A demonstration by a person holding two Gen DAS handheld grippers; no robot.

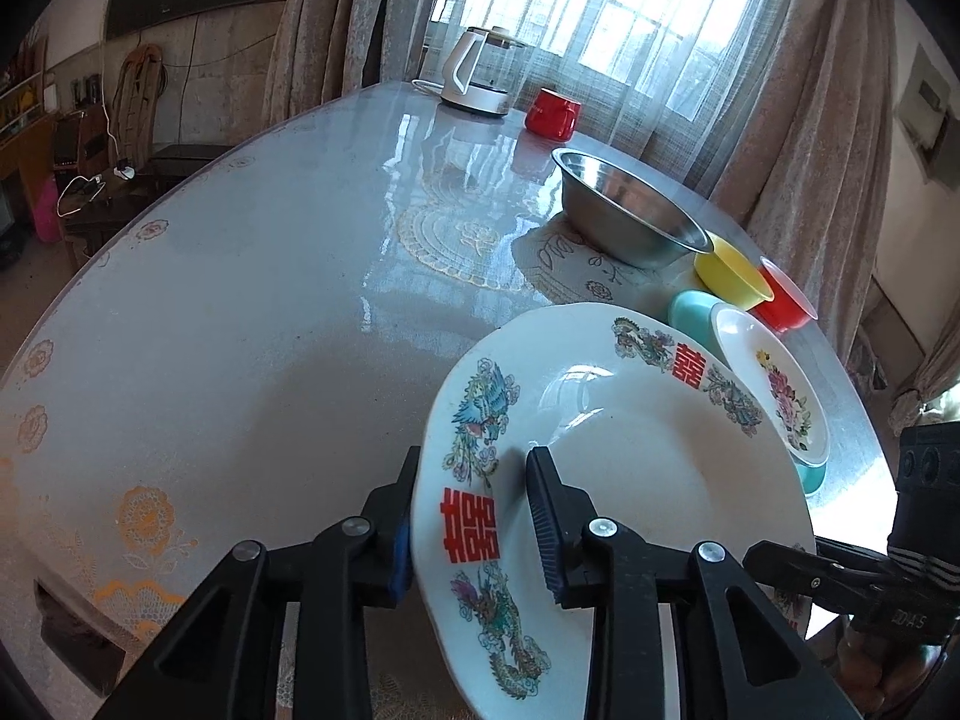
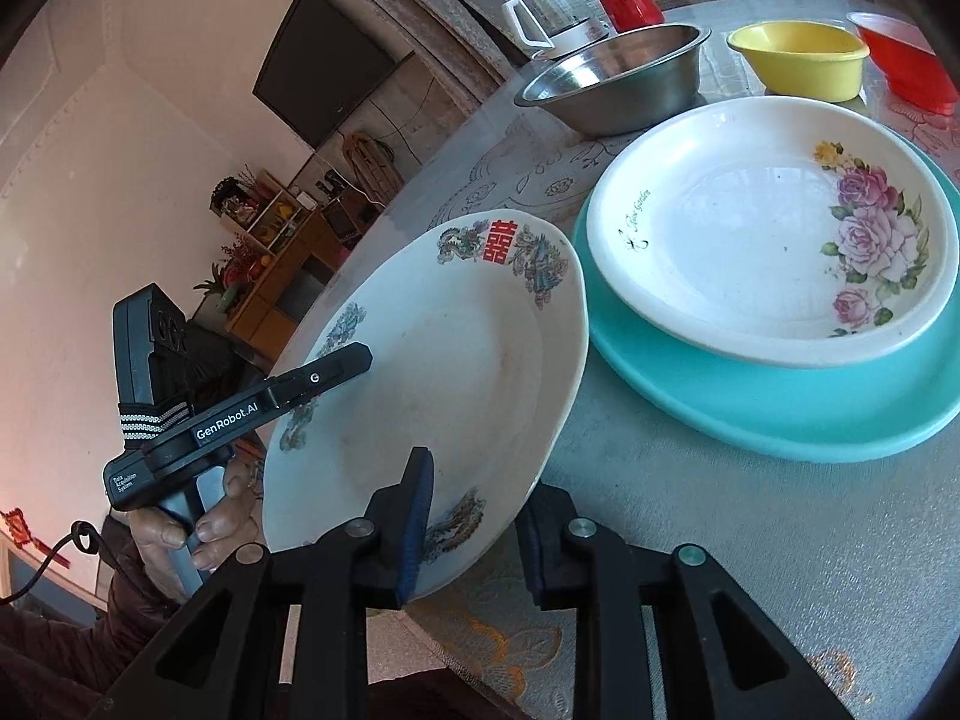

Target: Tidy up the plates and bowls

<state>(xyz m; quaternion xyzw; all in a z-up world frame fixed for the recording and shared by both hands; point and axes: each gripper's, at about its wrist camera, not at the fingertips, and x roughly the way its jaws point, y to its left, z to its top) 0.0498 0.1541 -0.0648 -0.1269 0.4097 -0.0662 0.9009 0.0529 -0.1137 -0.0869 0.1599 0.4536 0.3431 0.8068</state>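
Both grippers pinch opposite rims of the white dragon-and-phoenix plate, tilted above the table's near edge: left gripper level, right gripper angled upward. Just beside it, the rose-patterned white plate rests on the teal plate. Glossy lace-covered round table; curtained window behind.

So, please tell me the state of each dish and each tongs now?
dragon plate: tilted, lifted, gripped at two rim spots
left tongs: shut on its rim
right tongs: shut on its rim
rose plate: stacked on teal plate
steel bowl: upright, empty
yellow bowl: upright
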